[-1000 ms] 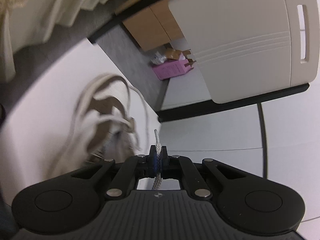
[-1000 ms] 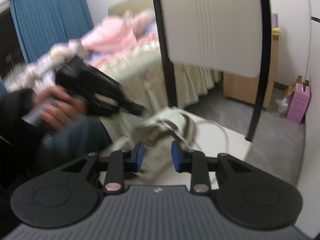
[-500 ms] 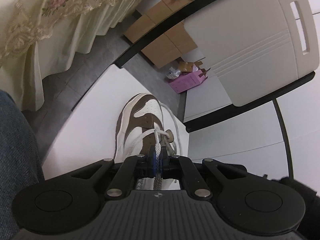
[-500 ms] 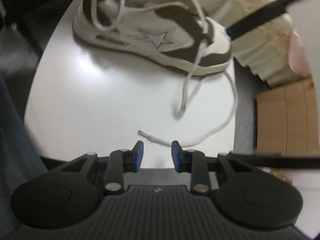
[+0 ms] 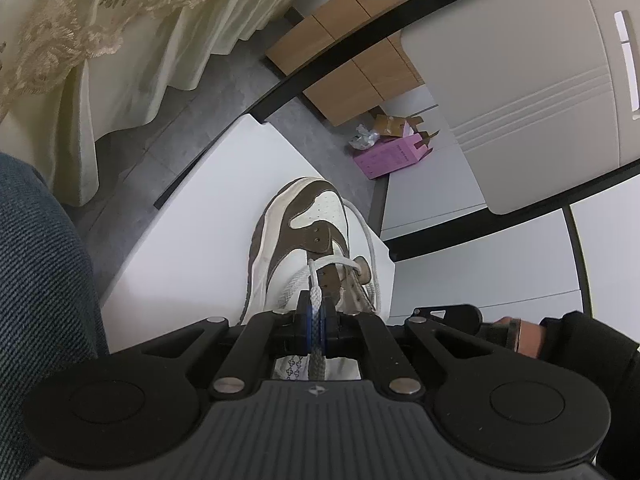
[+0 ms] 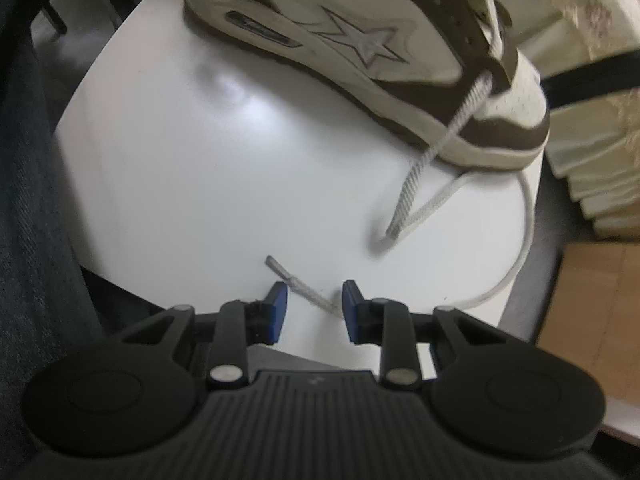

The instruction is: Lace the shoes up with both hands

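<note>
— On the white table (image 6: 192, 184), what do I log first?

— Item one: sneaker (image 6: 400, 60), white with brown panels and a star on its side. I see it lying at the far end of the table top in the right wrist view, toe toward the right. In the left wrist view the same sneaker (image 5: 304, 236) points away from me, toe far.

— And the grippers?

— Item two: left gripper (image 5: 316, 320), jaws clamped tight on one lace end (image 5: 315, 304), which runs up from the shoe's eyelets and passes between the blue pads. Item three: right gripper (image 6: 314, 306), jaws apart, holding nothing. It hangs low over the near edge of the table, and the other lace end (image 6: 296, 280) lies flat on the top between its fingers; I cannot tell whether the pads touch it.

— Anything loose?

— Item four: lace (image 6: 516, 240), trailing from the toe area in a wide loop along the right edge of the table. Item five: pink box (image 5: 394, 156) on the grey floor, far side.
</note>
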`<state>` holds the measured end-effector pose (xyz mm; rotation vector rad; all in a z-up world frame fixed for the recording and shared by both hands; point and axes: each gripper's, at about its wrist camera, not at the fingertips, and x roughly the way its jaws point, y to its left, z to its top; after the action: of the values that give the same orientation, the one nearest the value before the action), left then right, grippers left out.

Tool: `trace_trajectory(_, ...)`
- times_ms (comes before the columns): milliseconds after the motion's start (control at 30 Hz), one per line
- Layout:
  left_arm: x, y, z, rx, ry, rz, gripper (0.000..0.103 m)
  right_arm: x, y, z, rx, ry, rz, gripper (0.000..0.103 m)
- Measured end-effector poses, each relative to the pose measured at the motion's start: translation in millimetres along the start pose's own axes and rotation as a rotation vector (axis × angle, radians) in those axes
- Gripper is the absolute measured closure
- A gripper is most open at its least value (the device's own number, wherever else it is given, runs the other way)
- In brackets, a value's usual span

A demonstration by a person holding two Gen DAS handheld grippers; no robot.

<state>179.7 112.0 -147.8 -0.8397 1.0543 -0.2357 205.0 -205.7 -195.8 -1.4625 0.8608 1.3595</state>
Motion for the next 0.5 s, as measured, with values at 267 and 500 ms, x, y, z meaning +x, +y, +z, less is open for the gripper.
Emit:
trace_trajectory(267, -1.4, -5.0, 0.7, 0.012, -0.012, 0.000, 0.100, -5.1, -42.5, -10.4, 0.287, -0.021, 0.186, 0.095)
trace_trajectory(500, -18.7, -31.5, 11.7, 0.102, -0.106, 0.003, 0.100, -32.6, -51.4, -32.3, 0.708, -0.171, 0.089, 0.101)
